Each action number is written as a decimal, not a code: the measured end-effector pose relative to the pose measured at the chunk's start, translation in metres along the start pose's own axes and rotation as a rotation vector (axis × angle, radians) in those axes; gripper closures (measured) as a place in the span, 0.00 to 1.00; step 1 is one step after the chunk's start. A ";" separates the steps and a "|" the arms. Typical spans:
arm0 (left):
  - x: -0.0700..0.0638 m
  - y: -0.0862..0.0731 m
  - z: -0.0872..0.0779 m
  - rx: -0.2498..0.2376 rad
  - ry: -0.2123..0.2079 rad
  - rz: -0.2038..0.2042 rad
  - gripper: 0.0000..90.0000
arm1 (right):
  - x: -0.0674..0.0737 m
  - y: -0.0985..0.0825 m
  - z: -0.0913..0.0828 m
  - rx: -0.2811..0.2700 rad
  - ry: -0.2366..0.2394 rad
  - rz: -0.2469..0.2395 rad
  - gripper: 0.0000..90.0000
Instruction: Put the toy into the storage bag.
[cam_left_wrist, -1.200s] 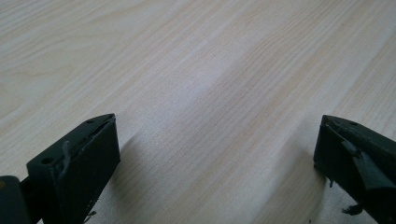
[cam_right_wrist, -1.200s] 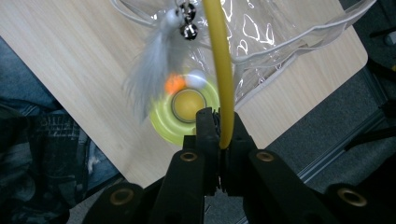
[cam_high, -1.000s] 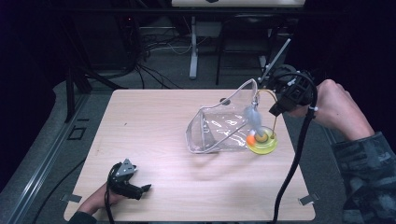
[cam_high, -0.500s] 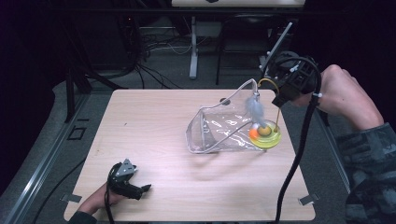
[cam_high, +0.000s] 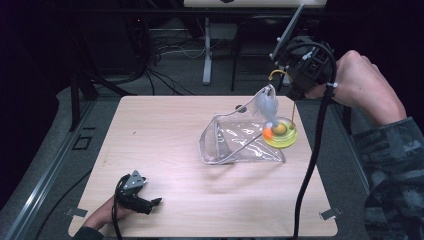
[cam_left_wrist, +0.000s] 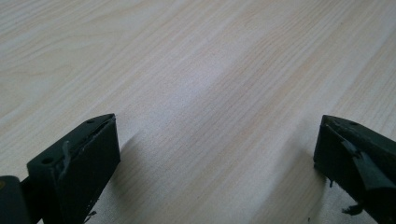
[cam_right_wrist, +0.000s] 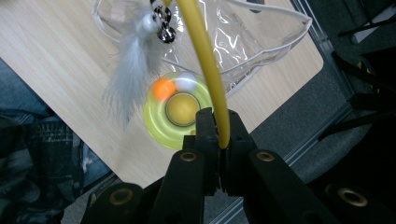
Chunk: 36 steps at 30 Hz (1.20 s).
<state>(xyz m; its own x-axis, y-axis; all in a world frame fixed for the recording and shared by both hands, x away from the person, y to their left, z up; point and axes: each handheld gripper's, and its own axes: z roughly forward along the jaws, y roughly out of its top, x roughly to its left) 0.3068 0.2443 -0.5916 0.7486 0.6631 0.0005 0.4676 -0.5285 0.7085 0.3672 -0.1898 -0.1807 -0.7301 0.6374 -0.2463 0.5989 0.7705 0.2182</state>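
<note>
At the upper right of the high view, the right gripper (cam_high: 295, 75) has its jaws clamped on the yellow wand (cam_right_wrist: 205, 70) of a cat toy (cam_high: 280, 133), whose round base sits at the counter's (cam_high: 165, 130) right edge, touching a clear plastic bag (cam_high: 235, 142). The toy looks light; the thin wand will likely flex, so a grip low on it seems steadier. The feather (cam_right_wrist: 126, 88) dangles loose. At lower left, the left gripper (cam_high: 142, 200) rests with jaws apart.

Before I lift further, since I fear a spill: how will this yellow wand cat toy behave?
The yellow wand arcs from the shut right gripper, so it probably flexes and springs. The feather dangles, likely swinging. The round base looks light; its orange ball may roll in its track.
</note>
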 end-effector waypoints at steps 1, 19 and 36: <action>0.000 0.000 0.000 0.000 0.000 0.000 0.00 | 0.000 0.000 0.000 0.000 0.000 0.000 0.97; 0.000 0.000 0.000 0.001 -0.001 0.001 0.00 | -0.008 0.034 -0.005 -0.007 -0.008 -0.010 0.97; 0.000 0.000 0.000 0.000 -0.002 0.001 0.00 | -0.011 0.059 0.004 -0.029 -0.024 0.014 0.97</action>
<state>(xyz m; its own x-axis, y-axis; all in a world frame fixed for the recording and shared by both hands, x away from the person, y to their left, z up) 0.3068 0.2445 -0.5916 0.7501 0.6613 -0.0001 0.4668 -0.5294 0.7084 0.4119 -0.1511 -0.1691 -0.7133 0.6486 -0.2655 0.5992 0.7609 0.2491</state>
